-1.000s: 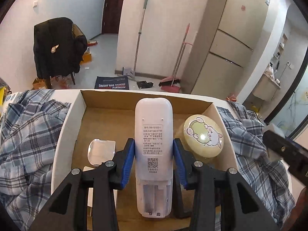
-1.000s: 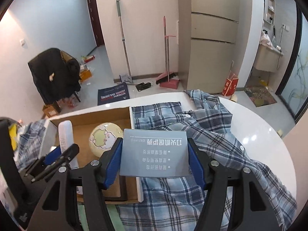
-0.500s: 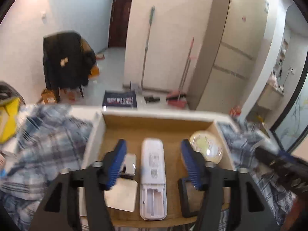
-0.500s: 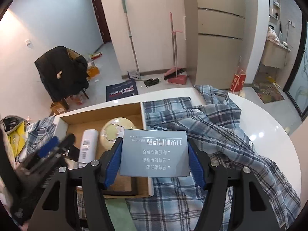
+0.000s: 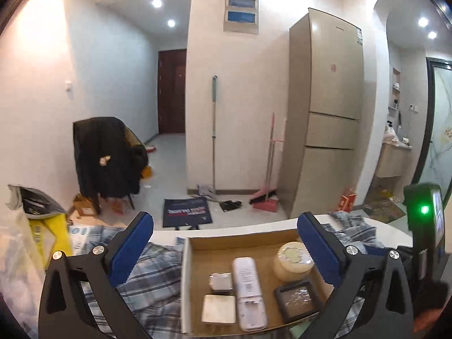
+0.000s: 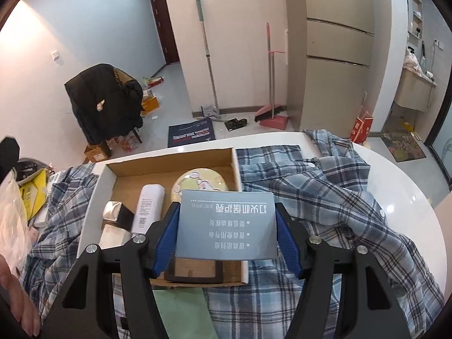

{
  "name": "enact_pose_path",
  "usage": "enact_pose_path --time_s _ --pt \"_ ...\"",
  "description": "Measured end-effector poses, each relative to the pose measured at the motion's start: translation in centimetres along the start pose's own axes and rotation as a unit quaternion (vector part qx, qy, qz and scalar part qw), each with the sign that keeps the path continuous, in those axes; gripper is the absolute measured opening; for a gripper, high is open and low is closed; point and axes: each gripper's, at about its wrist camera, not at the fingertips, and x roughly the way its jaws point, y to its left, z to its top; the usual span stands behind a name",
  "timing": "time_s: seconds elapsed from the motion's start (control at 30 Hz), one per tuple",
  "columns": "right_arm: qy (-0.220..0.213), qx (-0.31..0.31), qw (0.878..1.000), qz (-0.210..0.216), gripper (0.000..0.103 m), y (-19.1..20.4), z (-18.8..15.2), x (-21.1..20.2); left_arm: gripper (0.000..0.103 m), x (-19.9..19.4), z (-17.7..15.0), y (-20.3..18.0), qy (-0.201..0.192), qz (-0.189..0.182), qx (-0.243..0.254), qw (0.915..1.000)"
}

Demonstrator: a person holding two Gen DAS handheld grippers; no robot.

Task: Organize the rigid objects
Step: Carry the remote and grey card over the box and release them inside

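Observation:
A cardboard box (image 5: 187, 271) on the white table holds a white remote (image 5: 248, 291), a round yellow tin (image 5: 292, 260), a silver square piece (image 5: 220, 281), a white square piece (image 5: 219, 308) and a black-framed square (image 5: 296, 299). My left gripper (image 5: 226, 251) hangs above and in front of the box, its jaws opening wide with nothing between them. My right gripper (image 6: 226, 240) is shut on a grey-blue printed box (image 6: 226, 226), held over the near right corner of the cardboard box (image 6: 107, 169), above the remote (image 6: 148, 209) and tin (image 6: 197, 180).
Blue plaid shirts (image 6: 325, 197) lie on both sides of the box on the round white table (image 6: 409, 197). Yellow packaging and plastic bags (image 5: 42, 226) sit at the left. A hand (image 6: 17, 296) shows at the lower left. A green sheet (image 6: 180, 310) lies under the box's near edge.
My left gripper let go of the white remote, which now lies in the box, opened wide and rose back and away. The right gripper keeps its grey-blue box nearly still.

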Motion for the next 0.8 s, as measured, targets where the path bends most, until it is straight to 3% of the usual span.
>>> enact_pose_path --time_s 0.23,0.4,0.73,0.8 --pt "0.051 -0.034 0.998 0.007 0.063 1.6 -1.2 2.4 0.103 0.0 -2.4 2.5 -0.015 -0.013 -0.059 0.9981" --pt "0.077 -0.055 0.996 0.008 0.063 2.4 -2.2 4.4 0.103 1.1 -2.7 3.3 0.007 -0.013 -0.071 0.9973" --pt "0.095 -0.067 0.993 0.008 0.064 2.8 -3.4 6.2 0.103 0.7 -2.8 2.3 0.004 -0.011 -0.05 0.9987" --pt "0.091 -0.07 0.993 0.012 0.071 3.0 -3.4 6.0 0.103 0.6 -2.8 2.1 0.006 -0.012 -0.045 0.9989"
